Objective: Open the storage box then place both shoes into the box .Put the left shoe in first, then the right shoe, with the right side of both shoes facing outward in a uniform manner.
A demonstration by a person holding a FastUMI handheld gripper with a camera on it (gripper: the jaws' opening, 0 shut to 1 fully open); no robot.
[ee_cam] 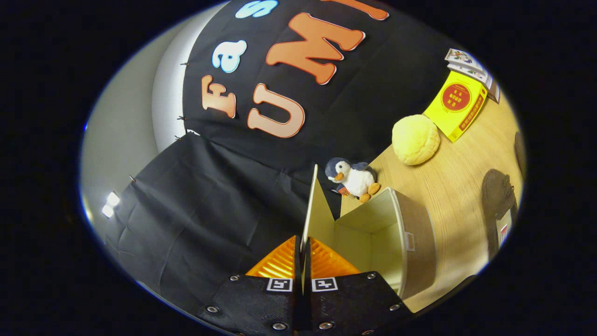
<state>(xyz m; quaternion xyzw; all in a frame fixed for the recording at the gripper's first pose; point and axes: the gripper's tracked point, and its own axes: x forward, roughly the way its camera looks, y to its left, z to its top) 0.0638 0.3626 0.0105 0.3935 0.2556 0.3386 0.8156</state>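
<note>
Storage box (410,233) open just beyond the hand-held gripper (302,261), its lid (319,214) pinched between both fingers.

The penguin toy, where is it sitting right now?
In the gripper view, the penguin toy sits on the wooden table, just beyond the open storage box, near the yellow ball.

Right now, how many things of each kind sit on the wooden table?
Storage boxes: 1, the cream cardboard box, its lid pinched between the shut gripper fingers.
Soft toys: 2, the grey-white plush penguin and the round yellow plush.
Dark shoes: 2.
Yellow flat packet: 1.
Total: 6
</note>
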